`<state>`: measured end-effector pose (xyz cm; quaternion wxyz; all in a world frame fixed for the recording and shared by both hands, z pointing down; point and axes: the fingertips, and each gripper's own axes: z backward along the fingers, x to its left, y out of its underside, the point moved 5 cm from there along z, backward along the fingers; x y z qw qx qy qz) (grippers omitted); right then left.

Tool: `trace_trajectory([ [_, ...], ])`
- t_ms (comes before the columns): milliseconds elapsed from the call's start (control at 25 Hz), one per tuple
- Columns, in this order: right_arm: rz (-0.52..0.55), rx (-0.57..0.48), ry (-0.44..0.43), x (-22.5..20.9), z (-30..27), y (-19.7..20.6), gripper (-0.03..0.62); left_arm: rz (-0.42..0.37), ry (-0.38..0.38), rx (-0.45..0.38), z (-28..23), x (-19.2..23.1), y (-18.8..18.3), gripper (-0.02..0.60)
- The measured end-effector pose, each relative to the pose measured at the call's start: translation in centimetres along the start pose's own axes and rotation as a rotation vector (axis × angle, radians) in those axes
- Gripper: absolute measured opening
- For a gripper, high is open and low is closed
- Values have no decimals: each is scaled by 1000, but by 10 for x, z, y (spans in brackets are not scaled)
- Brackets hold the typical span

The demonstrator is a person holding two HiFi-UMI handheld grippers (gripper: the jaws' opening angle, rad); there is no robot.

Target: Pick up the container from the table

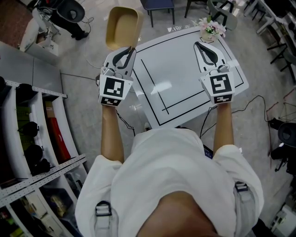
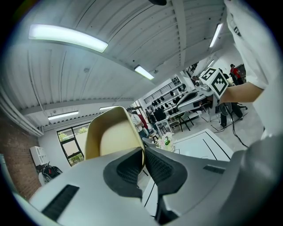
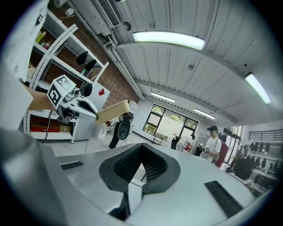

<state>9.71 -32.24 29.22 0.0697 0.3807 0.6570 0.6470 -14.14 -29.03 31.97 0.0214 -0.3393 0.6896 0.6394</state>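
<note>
A tan, rounded-rectangular container (image 1: 121, 27) hangs in the air off the table's far left corner, held up by its rim. My left gripper (image 1: 131, 47) is shut on that rim; in the left gripper view the container (image 2: 116, 137) stands up between the dark pads, with the gripper (image 2: 143, 154) clamped on its edge. My right gripper (image 1: 198, 44) is raised over the right side of the white table (image 1: 185, 88), shut, with nothing between its jaws (image 3: 141, 152). In the right gripper view the container (image 3: 112, 111) shows edge-on at the left.
A small pot of pink flowers (image 1: 211, 28) stands at the table's far right corner. Black lines mark the tabletop. Shelving with dark items (image 1: 27, 134) runs along the left. Chairs (image 1: 158, 5) stand beyond the table, and cables (image 1: 259, 99) lie on the floor at right.
</note>
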Motion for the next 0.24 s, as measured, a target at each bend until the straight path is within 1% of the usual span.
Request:
trace_trajectory([
  [240, -4, 5, -2, 1, -2, 2, 12, -1, 0, 1, -1, 1, 2, 35],
])
